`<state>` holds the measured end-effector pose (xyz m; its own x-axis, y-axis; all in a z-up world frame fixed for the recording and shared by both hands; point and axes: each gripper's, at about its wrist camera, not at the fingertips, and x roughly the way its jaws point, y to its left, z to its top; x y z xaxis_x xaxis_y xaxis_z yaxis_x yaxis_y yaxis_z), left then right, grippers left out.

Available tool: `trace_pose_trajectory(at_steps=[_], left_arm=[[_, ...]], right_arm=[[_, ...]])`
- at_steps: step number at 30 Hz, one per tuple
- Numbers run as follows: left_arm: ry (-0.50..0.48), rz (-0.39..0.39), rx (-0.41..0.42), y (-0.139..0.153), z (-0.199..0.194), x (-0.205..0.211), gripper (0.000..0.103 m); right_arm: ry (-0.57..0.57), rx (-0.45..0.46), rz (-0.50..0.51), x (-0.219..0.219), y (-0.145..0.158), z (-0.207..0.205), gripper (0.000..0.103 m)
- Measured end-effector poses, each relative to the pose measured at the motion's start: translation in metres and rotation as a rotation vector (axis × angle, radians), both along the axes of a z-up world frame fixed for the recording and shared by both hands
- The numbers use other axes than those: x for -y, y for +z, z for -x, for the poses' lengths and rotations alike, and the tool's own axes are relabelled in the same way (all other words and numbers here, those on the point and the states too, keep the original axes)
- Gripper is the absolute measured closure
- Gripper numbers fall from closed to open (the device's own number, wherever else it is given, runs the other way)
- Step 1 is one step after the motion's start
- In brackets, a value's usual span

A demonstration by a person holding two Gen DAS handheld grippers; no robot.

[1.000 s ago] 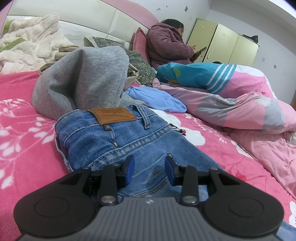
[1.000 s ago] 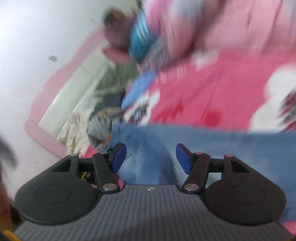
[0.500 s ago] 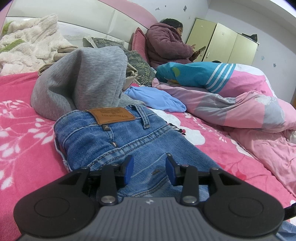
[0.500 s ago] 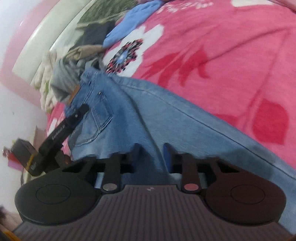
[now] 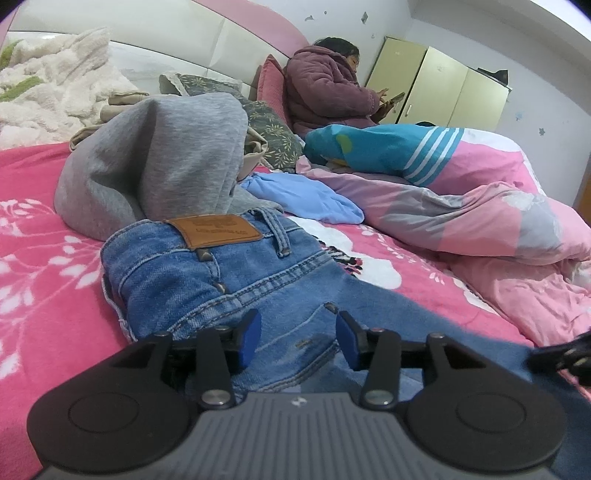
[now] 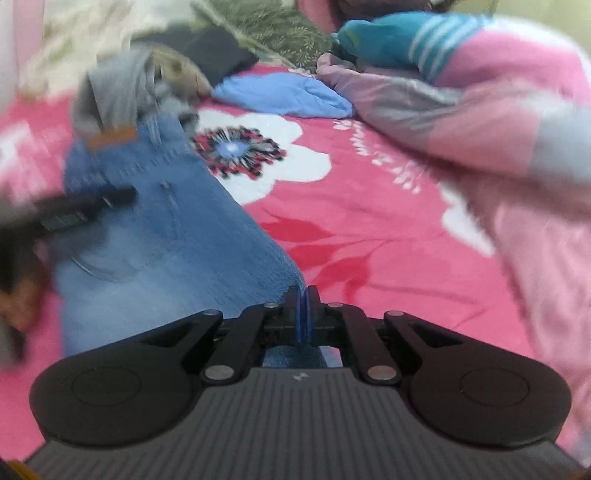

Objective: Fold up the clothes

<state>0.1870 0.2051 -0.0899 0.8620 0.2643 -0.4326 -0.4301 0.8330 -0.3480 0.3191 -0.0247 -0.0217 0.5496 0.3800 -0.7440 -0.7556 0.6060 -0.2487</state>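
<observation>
The jeans [image 5: 229,280] lay spread on the bed [image 5: 44,295], their waistband with its brown leather patch [image 5: 214,230] turned toward the headboard [image 5: 155,33] and their legs running down toward the foot; the left hand-held gripper [image 5: 297,341] hung low over the seat of the jeans, near the back pocket, its blue pads [image 5: 249,339] standing well apart with nothing between them; the right hand-held gripper [image 6: 303,317] had its pads pressed together on an edge of the denim [image 6: 177,236] along the side of the jeans nearer the middle of the bed, though that view was blurred and I could not tell how much cloth was caught; from that same view the left tool showed as a dark smear over the pocket area; a grey sweatshirt [image 5: 159,158] sat heaped just beyond the waistband, touching it; a light blue garment [image 5: 310,199] lay beside that, toward the headboard; a pink and grey quilt [image 5: 480,221] was bunched along the far side of the bed, with a teal striped cover [image 5: 388,151] on top of it; a woman in a plum padded coat [image 5: 328,92] sat against the headboard looking at a phone; cream fleece [image 5: 55,92] was piled in the headboard corner on the other side; a pale yellow wardrobe [image 5: 443,92] stood by the wall.
</observation>
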Motion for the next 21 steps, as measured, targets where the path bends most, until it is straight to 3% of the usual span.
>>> trace_pose_trajectory(at_steps=[6,7,10,13,15,17,19,21], left_arm=[[0.002,-0.005,-0.005,0.000,-0.001,0.001,0.056],[0.001,-0.005,-0.004,0.000,-0.001,0.001,0.056],[-0.002,0.008,0.011,0.001,0.001,-0.002,0.056],[-0.022,0.027,0.011,0.008,0.005,-0.002,0.052],[-0.049,0.033,0.004,0.015,0.007,0.001,0.050],[-0.108,0.031,-0.003,0.024,0.004,0.009,0.050],[-0.203,0.043,-0.019,0.031,-0.005,0.022,0.050],[-0.292,0.060,-0.053,0.031,-0.020,0.035,0.048]], right_arm=[[-0.009,0.138,0.196,-0.017,-0.062,-0.015,0.103],[-0.026,0.131,0.185,-0.014,-0.064,-0.018,0.103],[-0.087,0.067,0.095,0.004,-0.057,-0.027,0.103],[-0.175,0.055,-0.084,0.047,-0.014,-0.026,0.099],[-0.226,0.052,-0.188,0.085,0.015,-0.016,0.090],[-0.269,0.036,-0.293,0.124,0.040,-0.004,0.064],[-0.294,-0.008,-0.383,0.159,0.051,0.008,0.054],[-0.318,-0.075,-0.443,0.184,0.050,0.015,0.054]])
